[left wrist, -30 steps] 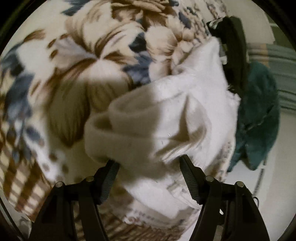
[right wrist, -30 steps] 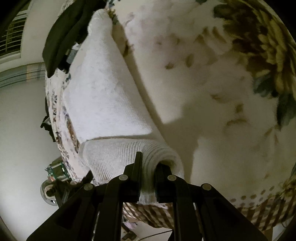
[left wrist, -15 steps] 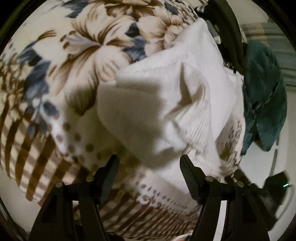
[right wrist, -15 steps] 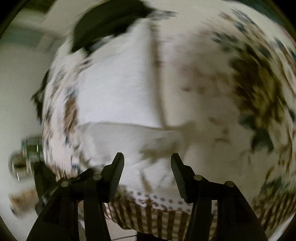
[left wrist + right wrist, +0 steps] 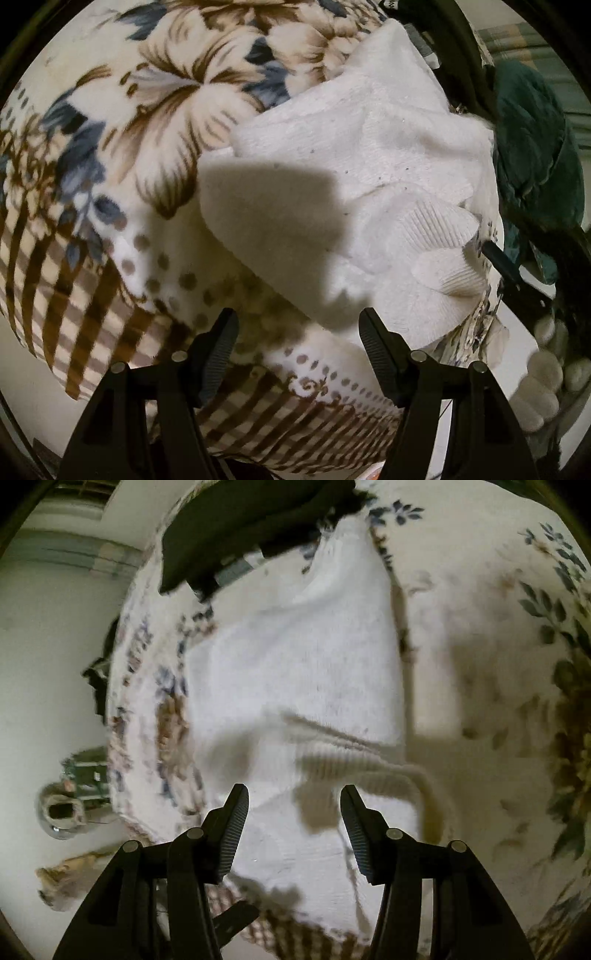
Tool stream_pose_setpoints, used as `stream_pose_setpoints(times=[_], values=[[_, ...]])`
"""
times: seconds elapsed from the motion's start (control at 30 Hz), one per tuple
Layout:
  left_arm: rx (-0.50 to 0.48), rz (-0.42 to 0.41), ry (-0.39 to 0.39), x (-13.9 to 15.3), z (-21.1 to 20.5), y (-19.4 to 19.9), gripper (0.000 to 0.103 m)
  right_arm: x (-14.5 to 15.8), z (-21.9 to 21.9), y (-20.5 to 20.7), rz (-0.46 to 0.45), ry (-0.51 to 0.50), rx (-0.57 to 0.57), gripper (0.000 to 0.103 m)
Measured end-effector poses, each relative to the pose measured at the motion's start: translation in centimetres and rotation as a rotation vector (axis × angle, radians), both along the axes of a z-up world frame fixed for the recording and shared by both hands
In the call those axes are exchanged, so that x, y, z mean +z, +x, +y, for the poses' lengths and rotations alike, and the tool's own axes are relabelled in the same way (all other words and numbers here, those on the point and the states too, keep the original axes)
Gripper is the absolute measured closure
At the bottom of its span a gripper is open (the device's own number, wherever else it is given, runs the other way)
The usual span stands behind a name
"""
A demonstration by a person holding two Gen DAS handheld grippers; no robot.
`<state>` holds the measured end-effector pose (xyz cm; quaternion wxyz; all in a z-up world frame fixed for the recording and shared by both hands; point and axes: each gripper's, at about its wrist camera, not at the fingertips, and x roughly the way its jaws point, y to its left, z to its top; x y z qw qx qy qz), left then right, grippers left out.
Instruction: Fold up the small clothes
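Left gripper [image 5: 297,343]: jaws apart, nothing between them, hanging over the floral blanket [image 5: 122,147] just short of the white sock [image 5: 369,177]. Sock lies folded on the blanket near its edge, ribbed cuff on top; dark clothes [image 5: 251,524] beyond, teal cloth [image 5: 532,147] to the right. Right gripper [image 5: 293,821]: jaws have just been opening, now apart above the sock, holding nothing.

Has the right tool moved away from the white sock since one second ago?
Yes. The right tool has let go of the white sock and pulled back from it: its jaws have just opened, nothing between them, and the sock lies lower against the floral blanket.
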<state>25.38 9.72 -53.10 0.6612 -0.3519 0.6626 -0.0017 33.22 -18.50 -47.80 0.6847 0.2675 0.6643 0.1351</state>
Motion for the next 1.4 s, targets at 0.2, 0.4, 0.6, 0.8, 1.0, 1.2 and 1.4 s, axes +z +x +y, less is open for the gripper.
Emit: stream_pose_setpoints(times=[0.2, 0.4, 0.6, 0.8, 1.0, 1.2, 1.4], values=[[-0.006, 0.001, 0.008, -0.2, 0.2, 0.1, 0.038, -2.7, 0.4, -4.3, 0.097, -0.04, 0.091, 0.049], [-0.1, -0.044, 0.094, 1.4, 0.2, 1.1, 0.038, -4.1, 0.7, -4.0, 0.053, -0.003, 0.003, 0.049], [-0.16, -0.08, 0.131, 2.5, 0.5, 2.0, 0.038, -3.8, 3.2, -1.7, 0.036, -0.035, 0.033, 0.061], [-0.186, -0.099, 0.151, 3.0, 1.5, 1.9, 0.038, -4.7, 1.9, -4.6, 0.134, -0.131, 0.108, 0.059], [-0.212, -0.089, 0.171, 2.4, 2.1, 2.1, 0.038, -7.1, 2.7, -5.8, 0.145, -0.115, 0.088, 0.081], [-0.284, -0.145, 0.221, 3.9, 2.6, 3.6, 0.038, -3.9, 2.9, -3.6, 0.036, -0.083, 0.019, 0.095], [-0.295, -0.204, 0.208, 5.1, 3.5, 5.4, 0.037, 1.8, 5.2, 0.2, -0.109, -0.035, 0.042, 0.095]])
